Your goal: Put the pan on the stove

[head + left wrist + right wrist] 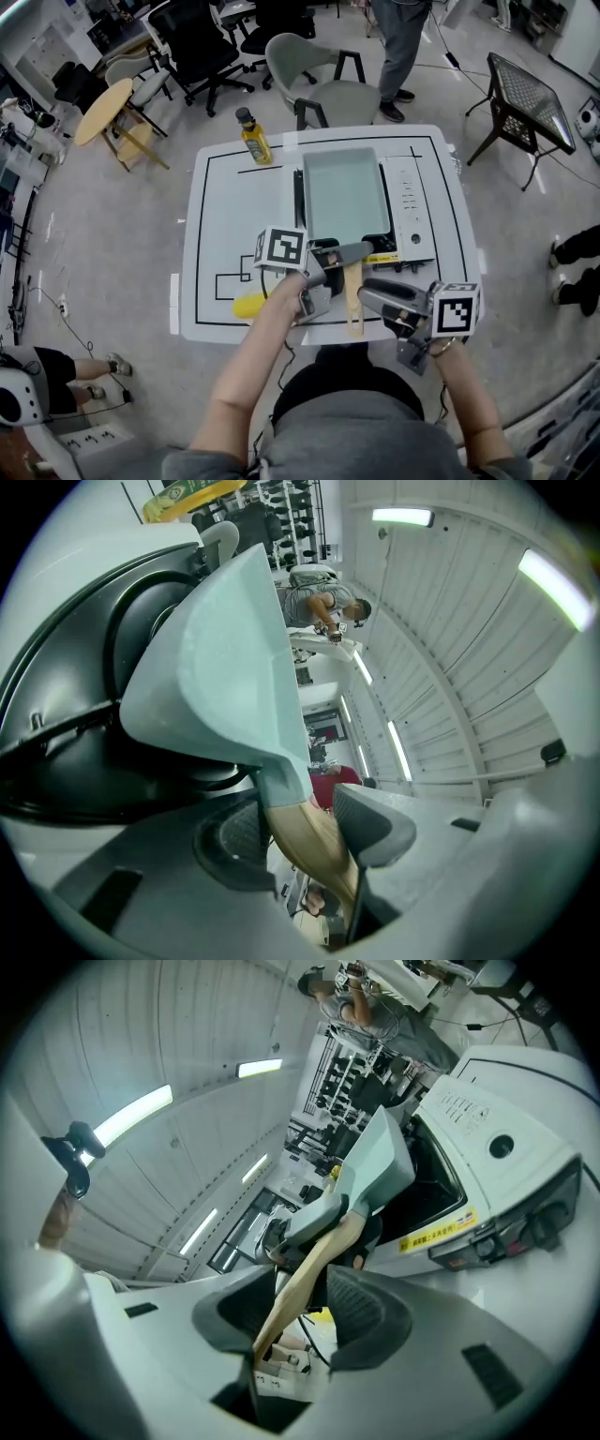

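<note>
Placement is judged nearly done: pan [342, 192] is seated on the stove [410, 202] at 12 o'clock, handle [353, 298] toward 6 o'clock is clamped in the left gripper [342, 261], jaws of the right gripper [367, 292] are held apart around it, and release is called for next.

The gripper's [302, 827] jaws close on the pan's [234, 649] wooden handle [323, 855], one dark pad [234, 832] at 7 o'clock of it and the other at 3 o'clock. The pale green pan rises toward 11 o'clock (the whole view is rolled). The stove's [66, 780] black top lies at 9 o'clock. A yellow bottle [187, 494] shows at 12 o'clock, and a person [323, 607] stands far off, toward 1 o'clock of the pan. Ceiling lights [403, 517] run toward 2 o'clock.
</note>
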